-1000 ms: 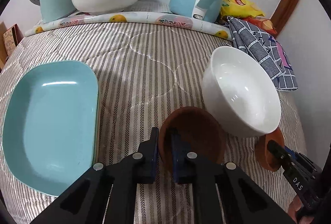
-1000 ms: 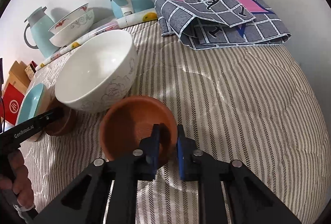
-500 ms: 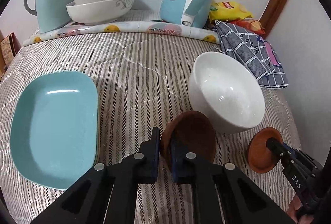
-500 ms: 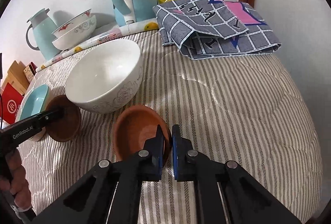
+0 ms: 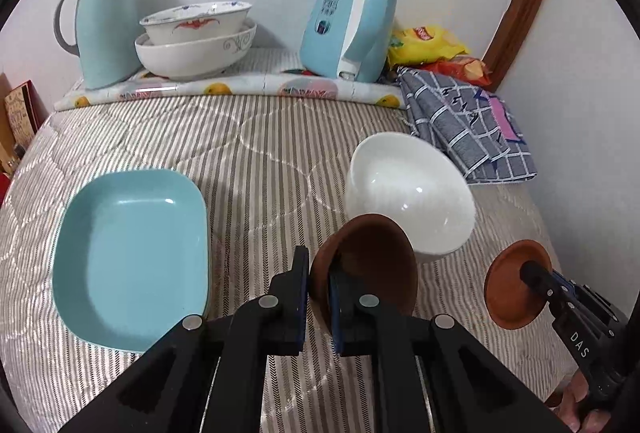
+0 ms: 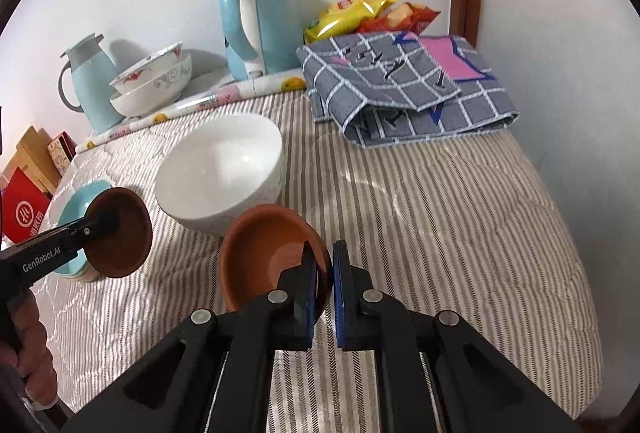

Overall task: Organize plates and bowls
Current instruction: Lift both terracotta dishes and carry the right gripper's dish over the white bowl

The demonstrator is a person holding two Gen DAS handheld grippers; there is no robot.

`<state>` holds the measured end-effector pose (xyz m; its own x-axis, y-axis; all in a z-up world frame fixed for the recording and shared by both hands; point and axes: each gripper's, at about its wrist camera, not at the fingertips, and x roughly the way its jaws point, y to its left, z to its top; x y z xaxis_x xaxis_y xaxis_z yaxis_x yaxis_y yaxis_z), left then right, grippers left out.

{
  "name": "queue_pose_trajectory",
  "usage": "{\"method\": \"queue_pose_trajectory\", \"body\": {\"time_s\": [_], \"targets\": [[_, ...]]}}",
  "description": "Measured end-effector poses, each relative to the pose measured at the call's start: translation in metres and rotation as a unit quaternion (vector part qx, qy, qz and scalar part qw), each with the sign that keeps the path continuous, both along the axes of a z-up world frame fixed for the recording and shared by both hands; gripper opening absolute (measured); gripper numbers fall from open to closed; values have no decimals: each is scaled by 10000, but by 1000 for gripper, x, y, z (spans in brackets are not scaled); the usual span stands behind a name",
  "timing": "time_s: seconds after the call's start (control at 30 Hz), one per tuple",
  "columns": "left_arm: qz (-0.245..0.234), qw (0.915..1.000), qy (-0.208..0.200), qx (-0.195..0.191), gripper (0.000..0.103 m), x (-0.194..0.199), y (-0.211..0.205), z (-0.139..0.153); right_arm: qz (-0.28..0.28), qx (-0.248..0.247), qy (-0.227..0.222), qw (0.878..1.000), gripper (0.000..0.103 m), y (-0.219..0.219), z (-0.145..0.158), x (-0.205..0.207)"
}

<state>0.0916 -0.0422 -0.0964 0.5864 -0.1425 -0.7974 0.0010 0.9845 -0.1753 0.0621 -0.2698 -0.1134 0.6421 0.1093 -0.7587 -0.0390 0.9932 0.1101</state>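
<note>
Left hand-held gripper (image 5: 319, 287): jaws closed tight on the rim of a dark brown bowl (image 5: 370, 265), which is tilted on edge and clear of the striped quilt (image 5: 260, 153), just in front of the white bowl (image 5: 408, 193). One finger sits inside the bowl, the other outside.

Right hand-held gripper (image 6: 323, 283): jaws likewise clamped on the rim of an orange-brown bowl (image 6: 268, 245), tilted with its opening facing the camera. It hangs in front of the white bowl, near its base. From the left wrist view this same bowl appears at lower right, held off the quilt.

White bowl: upright on the quilt, between the two held bowls and behind them.

Turquoise rectangular dish (image 5: 132, 257): flat on the quilt, left of the left hand-held gripper, apart from the bowls.

Rear of the surface: two stacked patterned bowls (image 5: 196, 41) stand between a pale blue jug (image 5: 102, 21) and a blue kettle (image 5: 352, 21). A folded checked cloth (image 6: 408, 89) lies at right, snack bags (image 6: 368, 13) behind it.
</note>
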Motion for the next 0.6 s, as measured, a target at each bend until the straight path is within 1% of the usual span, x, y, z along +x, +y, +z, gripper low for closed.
{"method": "queue_pose_trajectory", "body": {"time_s": [0.3,0.5,0.6], "targets": [[-56,9998,-210,17,9,-8,-1,27,-81,27,-268,9996,8,2,35,-8],[-48,9997,-258,23,9,-9,2,37,-76,121,-345,9993,8,6,49,-5],[-24,9996,-278,27,9,-8,3,40,-57,80,-405,9991,8,11,57,-2]]}}
